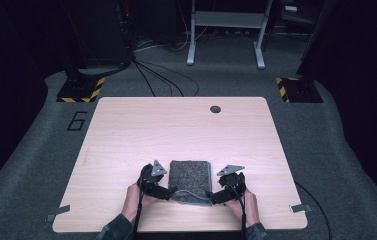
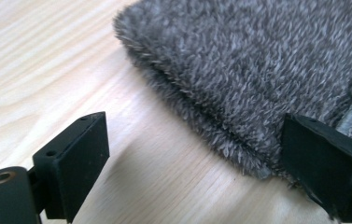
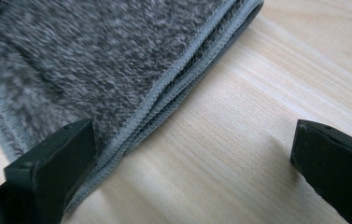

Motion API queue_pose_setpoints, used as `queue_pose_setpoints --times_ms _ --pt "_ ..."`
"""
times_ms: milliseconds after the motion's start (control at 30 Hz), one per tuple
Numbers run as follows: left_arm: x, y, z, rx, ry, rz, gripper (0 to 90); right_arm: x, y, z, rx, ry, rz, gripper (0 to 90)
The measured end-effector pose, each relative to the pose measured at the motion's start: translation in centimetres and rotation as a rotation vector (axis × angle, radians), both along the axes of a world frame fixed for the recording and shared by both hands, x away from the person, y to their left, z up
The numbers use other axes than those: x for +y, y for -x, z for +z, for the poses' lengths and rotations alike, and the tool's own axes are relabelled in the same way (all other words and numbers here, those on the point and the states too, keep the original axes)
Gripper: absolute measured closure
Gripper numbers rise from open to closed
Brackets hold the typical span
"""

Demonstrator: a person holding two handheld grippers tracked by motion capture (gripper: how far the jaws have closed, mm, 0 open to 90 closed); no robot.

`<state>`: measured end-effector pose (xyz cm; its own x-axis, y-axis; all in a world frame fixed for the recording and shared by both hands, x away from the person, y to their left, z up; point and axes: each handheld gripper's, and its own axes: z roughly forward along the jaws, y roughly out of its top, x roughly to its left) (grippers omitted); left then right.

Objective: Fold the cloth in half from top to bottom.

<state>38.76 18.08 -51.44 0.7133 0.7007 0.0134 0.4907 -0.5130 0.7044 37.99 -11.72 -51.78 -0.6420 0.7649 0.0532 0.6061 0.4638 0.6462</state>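
The grey towel lies folded on the wooden table, near the table's front edge and about midway between its side edges. A dark round grommet hole sits in the tabletop well beyond the towel, toward the far edge. Nothing stands between the towel and either gripper.

The left gripper sits at the towel's near left corner, held by the person's left hand. In the left gripper view its jaws are spread wide: one jaw hangs over bare wood beside the towel, and the other jaw sits against the fluffy folded edge of the towel. No material is pinched between the jaws.

The right gripper sits at the towel's near right corner, held by the person's right hand. In the right gripper view its jaws are likewise spread wide: one jaw rests at the stitched hem of the towel, where the folded layers stack, and the other jaw hangs over bare wood well apart from the hem. Whether that first jaw presses on the hem cannot be told.
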Motion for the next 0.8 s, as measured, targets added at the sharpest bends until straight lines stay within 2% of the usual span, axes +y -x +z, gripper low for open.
queue_pose_setpoints --times_ms 100,167,333,367,400,467,533,567,600,733,800 --pt "0.7 0.3 0.4 -0.01 0.005 0.011 7.5 -0.4 0.3 0.2 -0.011 -0.012 -0.01 0.0" --pt "2.0 1.0 0.7 -0.013 0.018 0.039 7.0 -1.7 0.8 0.5 -0.033 -0.028 -0.029 0.0" --pt "4.8 2.0 0.4 -0.028 0.023 0.116 5.8 -5.0 1.8 0.6 -0.056 -0.041 -0.121 0.0" --pt "4.8 2.0 0.4 -0.028 0.023 0.116 5.7 -5.7 2.1 0.5 -0.052 -0.045 -0.152 0.0" --pt "6.2 2.2 0.2 -0.027 0.004 0.148 5.4 -6.5 2.1 0.3 -0.063 -0.04 -0.165 0.0" --pt "6.8 2.3 0.0 -0.028 0.003 0.167 4.9 -8.0 2.4 -0.1 -0.062 -0.028 -0.21 0.0" --pt "8.5 2.3 -0.5 -0.021 -0.019 0.224 4.4 -9.1 2.5 -0.5 -0.065 -0.01 -0.253 0.0" --pt "8.5 2.3 -0.5 -0.021 -0.019 0.224 4.2 -9.1 2.5 -0.5 -0.065 -0.01 -0.253 0.0" --pt "9.5 2.2 -0.8 -0.013 -0.006 0.268 4.1 -10.0 2.6 -0.9 -0.077 0.005 -0.279 0.0" --pt "10.5 2.1 -1.4 -0.009 -0.003 0.312 3.1 -10.8 2.7 -1.1 -0.099 -0.003 -0.314 0.0" --pt "10.8 2.0 -1.5 -0.004 0.007 0.319 1.8 -11.0 2.6 -1.2 -0.11 -0.003 -0.305 0.0"
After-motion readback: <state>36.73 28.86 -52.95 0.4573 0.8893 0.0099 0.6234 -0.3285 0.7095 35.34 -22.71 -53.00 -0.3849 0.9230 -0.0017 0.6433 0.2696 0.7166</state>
